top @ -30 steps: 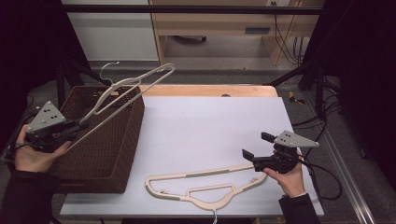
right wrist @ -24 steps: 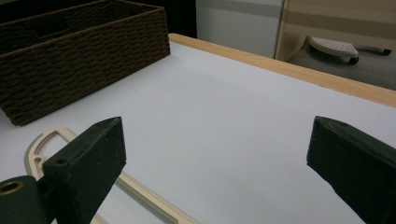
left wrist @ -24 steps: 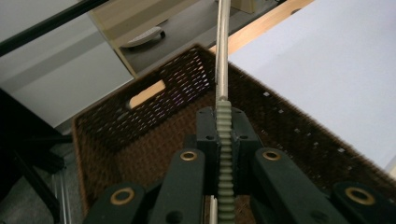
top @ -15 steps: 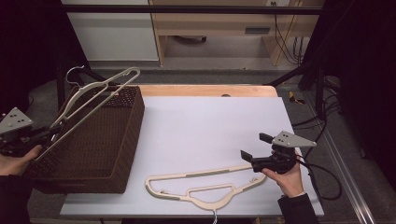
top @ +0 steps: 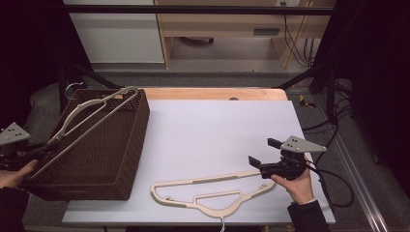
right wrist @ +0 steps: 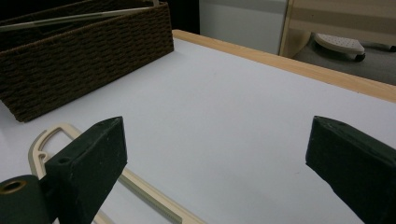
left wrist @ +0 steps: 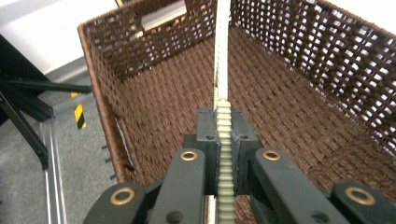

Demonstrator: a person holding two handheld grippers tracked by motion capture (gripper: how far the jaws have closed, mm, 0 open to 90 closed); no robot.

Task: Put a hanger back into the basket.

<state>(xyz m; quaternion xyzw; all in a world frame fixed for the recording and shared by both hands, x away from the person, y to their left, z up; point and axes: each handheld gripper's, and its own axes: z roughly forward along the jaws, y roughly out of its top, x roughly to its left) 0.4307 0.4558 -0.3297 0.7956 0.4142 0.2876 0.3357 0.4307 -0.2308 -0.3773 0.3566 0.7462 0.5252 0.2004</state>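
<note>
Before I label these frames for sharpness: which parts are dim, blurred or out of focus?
High view: the surroundings are dark, the white table evenly lit, the left hand-held gripper in shadow. Left gripper view: the basket weave is sharp, its far rim glares. Right gripper view: the near jaws look soft.

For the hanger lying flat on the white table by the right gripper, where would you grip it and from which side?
Best on the long straight bar of the flat hanger, near its right end, which lies beside the open right gripper. The hanger lies flat, so probably come from above, one finger on each side of the bar. The bar is thin and even there; the hook end at the table's near edge is curved and narrower.
</note>
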